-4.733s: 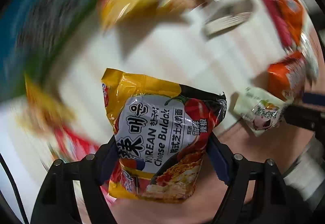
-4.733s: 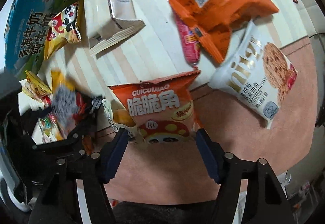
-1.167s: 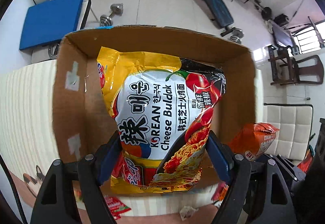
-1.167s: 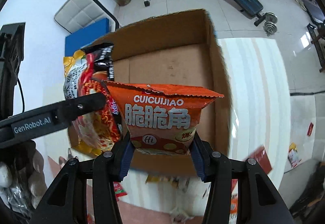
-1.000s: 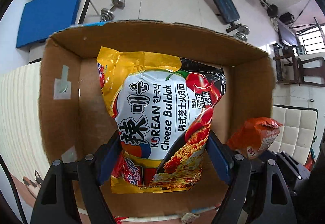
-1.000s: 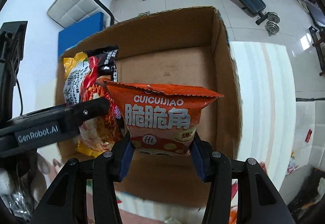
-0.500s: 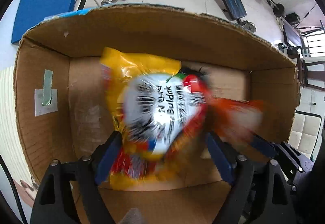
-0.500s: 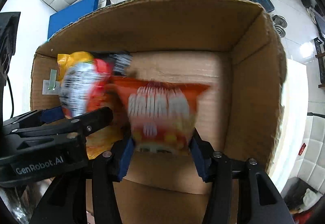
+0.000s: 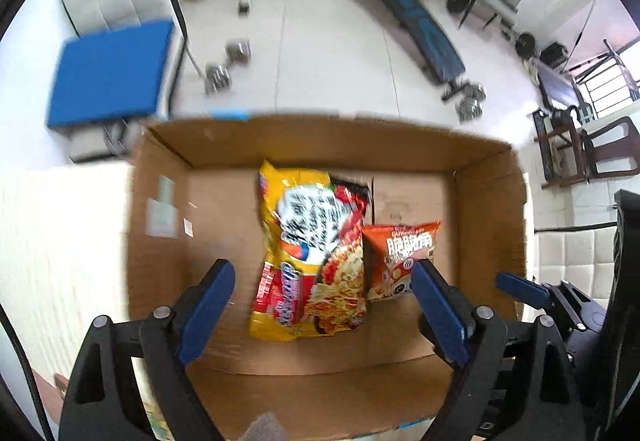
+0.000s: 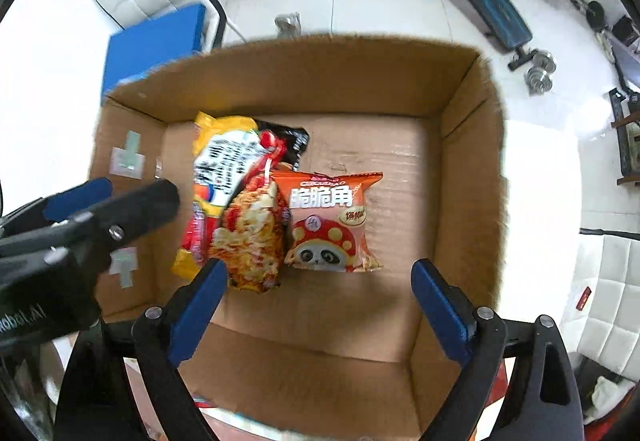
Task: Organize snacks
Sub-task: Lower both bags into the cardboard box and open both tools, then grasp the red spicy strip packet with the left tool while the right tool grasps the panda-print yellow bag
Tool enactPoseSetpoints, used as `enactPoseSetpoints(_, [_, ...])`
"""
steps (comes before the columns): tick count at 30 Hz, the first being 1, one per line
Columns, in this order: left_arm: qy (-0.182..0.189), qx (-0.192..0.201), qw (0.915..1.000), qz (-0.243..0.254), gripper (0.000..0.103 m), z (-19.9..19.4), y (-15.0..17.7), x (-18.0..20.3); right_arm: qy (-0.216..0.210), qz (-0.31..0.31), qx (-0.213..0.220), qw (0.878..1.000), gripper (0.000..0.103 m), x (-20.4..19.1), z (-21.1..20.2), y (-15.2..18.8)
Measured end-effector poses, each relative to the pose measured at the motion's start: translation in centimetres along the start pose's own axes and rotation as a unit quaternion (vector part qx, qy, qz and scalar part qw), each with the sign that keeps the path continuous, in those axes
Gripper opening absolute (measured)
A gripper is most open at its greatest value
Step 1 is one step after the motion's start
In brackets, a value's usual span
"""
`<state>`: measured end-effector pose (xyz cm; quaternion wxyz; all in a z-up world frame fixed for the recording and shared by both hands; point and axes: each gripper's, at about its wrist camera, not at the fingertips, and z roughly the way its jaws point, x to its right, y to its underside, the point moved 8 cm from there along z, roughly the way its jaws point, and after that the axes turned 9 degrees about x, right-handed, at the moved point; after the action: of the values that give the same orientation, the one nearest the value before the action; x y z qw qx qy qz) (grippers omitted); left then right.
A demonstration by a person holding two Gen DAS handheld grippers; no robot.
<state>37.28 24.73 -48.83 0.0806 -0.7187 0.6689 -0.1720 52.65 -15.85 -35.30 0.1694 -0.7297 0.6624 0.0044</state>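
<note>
With both packets now lying on the floor of the cardboard box (image 10: 460, 225), you have completed this round of stowing. Working from left to right: your left tongs (image 9: 320, 305) stand wide apart above the box, their jaws having just been opening, and nothing is between the pads. The noodle packet (image 9: 312, 257) rests flat below them, left of the box's centre, with its yellow edge toward the left wall. Just beside it on the right lies the orange snack bag (image 10: 330, 221); the two touch along one edge, and the noodle packet appears to overlap the bag slightly. Your right tongs (image 10: 318, 301) are likewise released, their jaws having just been opening, and hold nothing; the orange bag lies below the gap, clear of both pads.

The right half of the box floor remains uncovered, so there is room for further items. Whether more snacks remain on the table cannot be told from these views; only small scraps of colour show past the box's near edge. Judge the task as partly done.
</note>
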Motion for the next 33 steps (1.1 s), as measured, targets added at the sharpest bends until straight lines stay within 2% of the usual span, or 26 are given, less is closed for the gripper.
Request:
enactPoseSetpoints(3, [-0.003,0.048,0.9988,0.01,0.09,-3.3,-0.2,-0.3,-0.009,0.003,0.027,1.0,0.096,-1.0,-2.8,1.4])
enactPoseSetpoints(6, [0.003,0.064,0.998,0.005,0.09,-6.6,1.4,-0.6,-0.021,0.008,0.042,0.999,0.096,-2.3,-5.1,3.0])
enactPoseSetpoints(9, [-0.002,0.062,0.9981,-0.003,0.09,-8.5,4.0,-1.6,-0.027,0.018,0.044,0.999,0.096,-3.3,-6.3,6.2])
enactPoseSetpoints(13, [-0.023,0.034,0.9987,-0.032,0.09,-9.4,9.6,-4.7,-0.04,0.048,0.031,0.998,0.096,-3.7,-6.1,10.9])
enactPoseSetpoints(17, [-0.052,-0.005,0.996,-0.073,0.09,-7.9,15.7,-8.7,-0.056,0.085,-0.005,0.995,0.096,-3.6,-3.5,15.6])
enactPoseSetpoints(18, [-0.061,-0.028,0.9942,-0.084,0.09,-6.7,17.7,-9.9,-0.054,0.091,-0.017,0.994,0.096,-3.4,-2.6,16.7])
enactPoseSetpoints(24, [-0.054,-0.124,0.9814,-0.137,0.09,-0.7,25.7,-12.0,-0.034,0.104,-0.053,0.993,0.096,-2.9,1.3,20.5])
enactPoseSetpoints(28, [-0.054,-0.155,0.9736,-0.158,0.09,2.4,27.9,-12.4,-0.022,0.115,-0.063,0.991,0.096,-2.5,3.1,21.3])
enactPoseSetpoints(33, [-0.077,-0.178,0.9667,-0.167,0.09,5.6,28.8,-13.1,-0.011,0.129,-0.055,0.99,0.096,-2.1,3.4,20.6])
